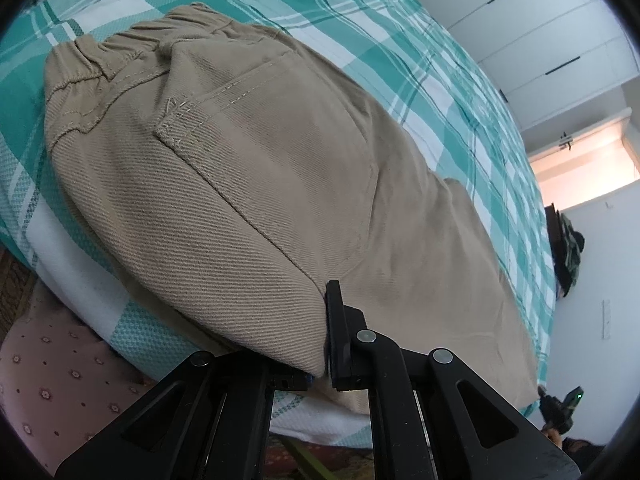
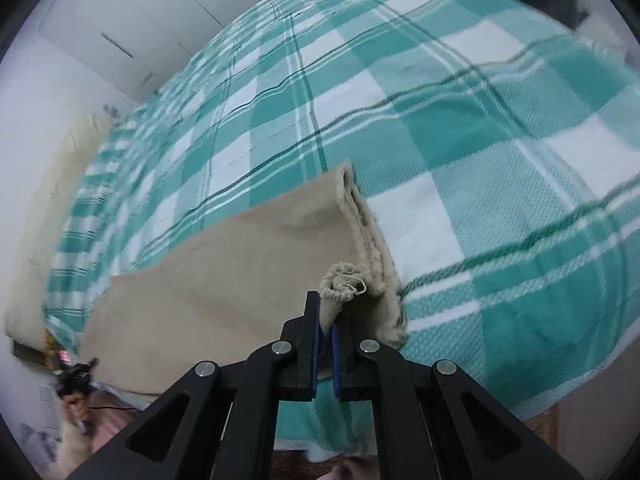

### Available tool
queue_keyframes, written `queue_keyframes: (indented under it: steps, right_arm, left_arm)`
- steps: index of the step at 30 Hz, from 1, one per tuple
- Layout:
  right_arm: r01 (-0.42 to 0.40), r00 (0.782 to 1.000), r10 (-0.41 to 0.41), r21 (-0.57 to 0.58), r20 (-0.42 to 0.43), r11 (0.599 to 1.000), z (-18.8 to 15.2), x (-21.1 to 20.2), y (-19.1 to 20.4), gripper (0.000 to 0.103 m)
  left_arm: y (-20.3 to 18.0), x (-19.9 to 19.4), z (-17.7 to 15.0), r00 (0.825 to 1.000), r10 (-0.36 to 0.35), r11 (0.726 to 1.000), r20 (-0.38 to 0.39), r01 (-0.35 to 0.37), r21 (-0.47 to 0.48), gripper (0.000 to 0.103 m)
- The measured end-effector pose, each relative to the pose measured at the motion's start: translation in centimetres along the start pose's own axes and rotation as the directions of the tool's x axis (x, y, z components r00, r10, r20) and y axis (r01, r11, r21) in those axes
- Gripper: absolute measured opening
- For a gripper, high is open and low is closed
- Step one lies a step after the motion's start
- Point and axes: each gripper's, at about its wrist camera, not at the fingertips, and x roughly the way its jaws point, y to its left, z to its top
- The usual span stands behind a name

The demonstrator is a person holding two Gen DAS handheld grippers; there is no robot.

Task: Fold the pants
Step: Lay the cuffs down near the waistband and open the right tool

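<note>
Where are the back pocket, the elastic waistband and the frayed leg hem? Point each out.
back pocket [image 1: 276,152]: left wrist view, middle of the pocket panel.
elastic waistband [image 1: 120,50]: left wrist view, gathered top edge.
frayed leg hem [image 2: 344,280]: right wrist view, curled corner above the gripper.

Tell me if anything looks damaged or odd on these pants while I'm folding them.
The hem of the pants is frayed: a curled tuft of loose threads sticks up just above the right gripper, which is pinching that corner. Some loose stitching also shows at the back pocket corner. Otherwise nothing stands out.
</note>
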Motion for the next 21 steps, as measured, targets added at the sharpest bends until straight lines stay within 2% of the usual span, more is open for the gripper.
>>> queue_keyframes:
  steps: [2, 3, 4, 5, 7, 9, 10, 12, 14, 16, 17, 19, 21]
  right_arm:
    - [-0.002, 0.997, 0.010, -0.110, 0.074, 0.994, 0.6, -1.8, 2.4, 0.003]
    - [-0.049, 0.988, 0.071, -0.162, 0.138, 0.986, 0.9, -3.6, 3.4, 0.003]
    - [-0.060, 0.984, 0.089, -0.182, 0.157, 0.981, 0.9, -4.4, 3.5, 0.003]
    - [-0.037, 0.990, 0.059, -0.175, 0.124, 0.984, 1.0, -4.0, 2.8, 0.003]
    - [0.018, 1.000, -0.018, -0.121, 0.005, 0.993, 0.7, -1.2, 1.1, 0.003]
    - [0.076, 0.992, -0.085, -0.094, -0.097, 0.993, -0.3, 1.9, -0.1, 0.004]
    - [0.093, 0.990, -0.102, -0.095, -0.097, 0.991, -0.6, 2.1, -0.3, 0.006]
    - [0.102, 0.992, -0.107, -0.076, -0.067, 0.992, -0.5, 1.9, -0.2, 0.018]
    - [0.143, 0.990, -0.143, -0.018, 0.007, 0.989, -0.5, 0.0, -0.6, 0.056]
    - [0.181, 0.981, -0.181, 0.004, 0.072, 0.983, -0.5, -1.5, -0.7, 0.060]
    - [0.173, 0.981, -0.173, 0.006, 0.091, 0.985, -0.4, -2.2, -1.1, 0.060]
    - [0.082, 0.992, -0.084, 0.020, 0.090, 0.996, -0.2, -2.5, -1.5, 0.061]
    - [0.037, 0.998, -0.040, 0.060, 0.054, 0.998, 0.2, -1.2, -2.0, 0.067]
  left_arm:
    - [-0.2, -0.1, 0.0, 1.000, 0.005, 1.000, -0.001, -0.005, 0.009, 0.004]
    - [-0.2, -0.1, 0.0, 1.000, 0.006, 1.000, -0.003, -0.006, 0.013, 0.004]
    - [-0.3, 0.0, 0.0, 1.000, 0.007, 1.000, -0.006, -0.007, 0.016, 0.004]
    - [-0.3, 0.1, 0.0, 1.000, 0.007, 1.000, -0.010, -0.007, 0.021, 0.004]
    - [-0.3, 0.3, 0.1, 1.000, 0.013, 1.000, -0.020, -0.012, 0.025, 0.005]
    - [-0.7, 0.3, 0.1, 0.999, 0.036, 0.999, -0.027, -0.035, 0.038, 0.006]
    - [-1.0, 0.3, 0.1, 0.998, 0.055, 0.997, -0.030, -0.054, 0.047, 0.008]
    - [-2.0, -0.2, 0.0, 0.993, 0.109, 0.991, -0.038, -0.106, 0.081, 0.011]
    - [-3.6, -1.2, -0.5, 0.983, 0.181, 0.974, -0.041, -0.174, 0.144, 0.022]
    - [-5.1, -2.4, -1.4, 0.969, 0.244, 0.948, -0.028, -0.232, 0.216, 0.040]
    - [-6.0, -3.1, -2.0, 0.965, 0.261, 0.934, -0.013, -0.249, 0.257, 0.040]
    - [-8.1, -4.6, -3.4, 0.964, 0.267, 0.906, 0.018, -0.257, 0.336, 0.041]
    - [-11.3, -6.0, -5.0, 0.978, 0.207, 0.889, 0.037, -0.204, 0.409, 0.041]
